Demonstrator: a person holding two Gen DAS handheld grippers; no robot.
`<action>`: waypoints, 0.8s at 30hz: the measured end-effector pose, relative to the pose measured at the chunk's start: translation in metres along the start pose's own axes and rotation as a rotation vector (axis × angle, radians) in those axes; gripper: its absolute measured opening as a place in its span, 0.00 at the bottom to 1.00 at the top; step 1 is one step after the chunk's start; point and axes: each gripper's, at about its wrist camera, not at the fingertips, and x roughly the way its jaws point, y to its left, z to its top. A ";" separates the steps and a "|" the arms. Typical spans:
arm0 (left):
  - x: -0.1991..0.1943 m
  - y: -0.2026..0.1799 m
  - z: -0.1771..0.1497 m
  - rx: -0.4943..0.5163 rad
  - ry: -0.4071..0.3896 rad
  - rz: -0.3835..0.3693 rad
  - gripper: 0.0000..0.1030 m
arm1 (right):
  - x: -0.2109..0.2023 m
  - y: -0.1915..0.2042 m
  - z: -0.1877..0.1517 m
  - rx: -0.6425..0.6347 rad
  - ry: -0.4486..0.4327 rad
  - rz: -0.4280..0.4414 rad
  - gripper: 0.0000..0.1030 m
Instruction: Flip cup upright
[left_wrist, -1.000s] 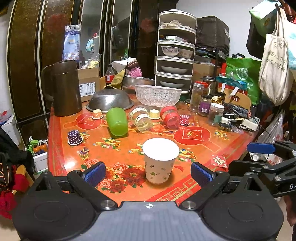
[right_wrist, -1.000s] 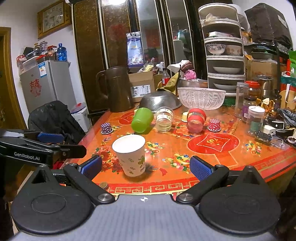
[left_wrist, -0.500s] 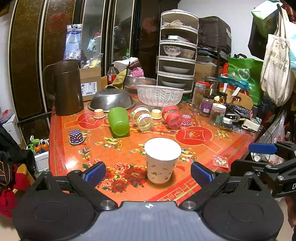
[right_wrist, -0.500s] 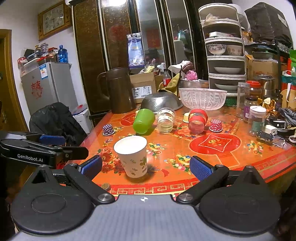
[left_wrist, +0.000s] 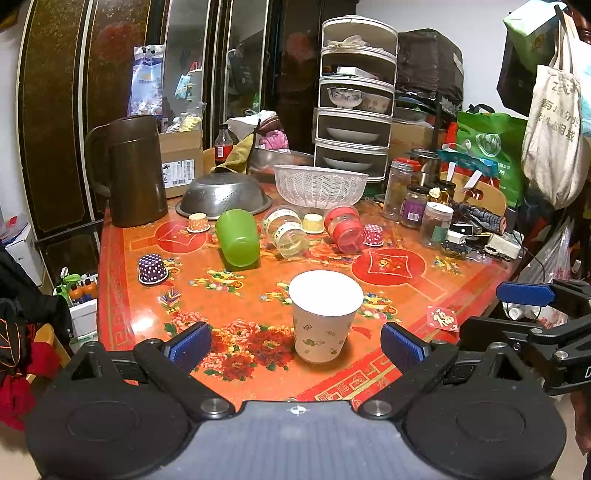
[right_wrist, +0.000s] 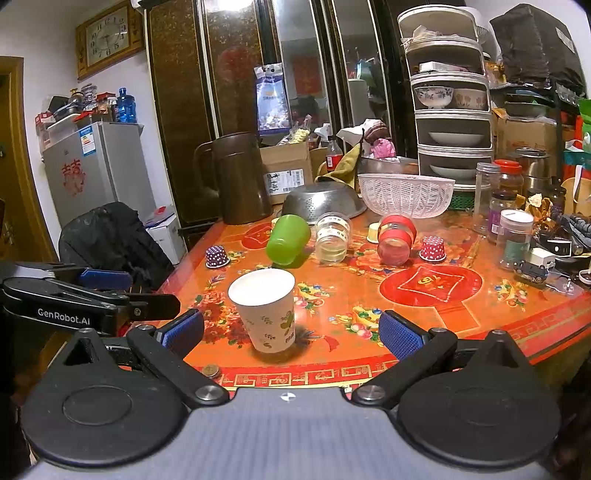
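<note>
A white paper cup (left_wrist: 324, 315) with a leaf print stands upright, mouth up, near the front edge of the red patterned table (left_wrist: 399, 273); it also shows in the right wrist view (right_wrist: 266, 309). My left gripper (left_wrist: 295, 343) is open and empty, held back from the cup with its blue pads either side. My right gripper (right_wrist: 291, 332) is open and empty, a little behind and right of the cup. A green cup (left_wrist: 236, 237) lies on its side farther back, also seen in the right wrist view (right_wrist: 288, 240).
Two jars lie on their sides, a clear jar (left_wrist: 288, 232) and a red jar (left_wrist: 345, 229). Small cupcake cases (left_wrist: 152, 268), a steel colander (left_wrist: 223, 194), a white basket (left_wrist: 320, 184), a brown jug (left_wrist: 135, 170) and upright jars (left_wrist: 436, 223) crowd the table's back and right.
Both grippers have drawn back slightly from the table; the paper cup stays upright in the same place.
</note>
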 end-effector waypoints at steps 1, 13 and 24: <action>0.001 0.000 0.000 0.000 0.002 0.000 0.97 | 0.000 0.000 0.000 0.000 0.000 0.000 0.99; 0.002 0.000 0.000 -0.001 0.002 0.001 0.97 | 0.001 0.000 0.000 0.001 -0.002 -0.001 0.99; 0.002 0.000 0.001 -0.001 0.003 0.004 0.97 | 0.000 -0.001 0.000 0.003 -0.001 -0.002 0.99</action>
